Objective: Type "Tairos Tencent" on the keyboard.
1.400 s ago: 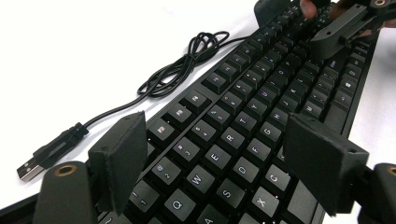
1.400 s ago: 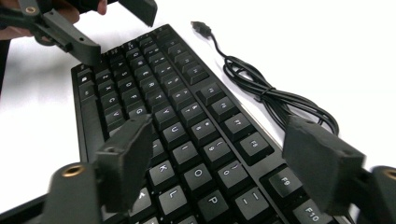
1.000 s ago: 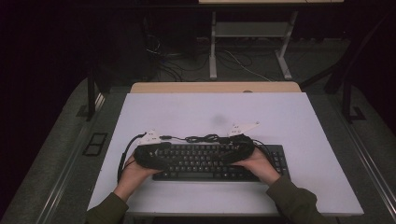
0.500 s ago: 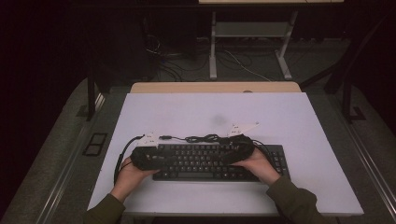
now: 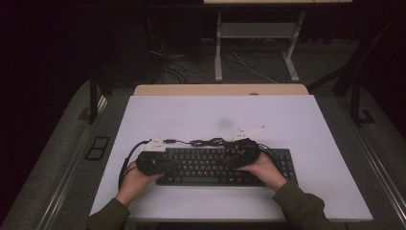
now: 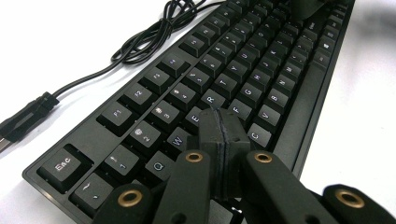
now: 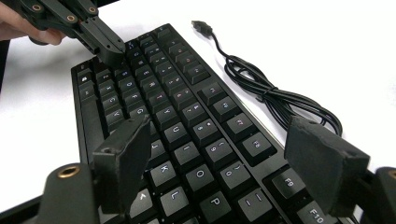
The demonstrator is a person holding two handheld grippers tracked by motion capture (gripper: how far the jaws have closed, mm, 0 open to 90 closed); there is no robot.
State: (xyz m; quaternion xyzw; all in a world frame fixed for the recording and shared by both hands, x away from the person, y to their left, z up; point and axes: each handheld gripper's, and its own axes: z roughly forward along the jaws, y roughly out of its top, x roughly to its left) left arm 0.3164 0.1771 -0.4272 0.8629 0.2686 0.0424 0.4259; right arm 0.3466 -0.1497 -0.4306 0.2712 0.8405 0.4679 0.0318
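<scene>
A black keyboard [image 5: 215, 167] lies on the white table near its front edge, its black cable [image 5: 210, 142] coiled just behind it. My left gripper [image 5: 166, 165] hovers over the keyboard's left end. Its jaws have just closed and are shut with nothing between the pads, the left gripper [image 6: 223, 133] standing low over the keys [image 6: 210, 99] around E and R. My right gripper [image 5: 233, 160] is above the right half. In its own view the right gripper [image 7: 224, 154] stands open over the letter keys, and the left gripper [image 7: 109, 49] shows far off, shut.
The cable's USB plug [image 5: 168, 141] lies loose on the table behind the keyboard's left part, also seen as the plug [image 6: 25, 119] and the plug [image 7: 201, 24]. The white tabletop [image 5: 215, 115] extends behind; a wooden strip [image 5: 220, 89] runs along its far edge.
The left gripper looks narrower over the keyboard's left end than a second ago. Both hands and the keyboard stay in place.
</scene>
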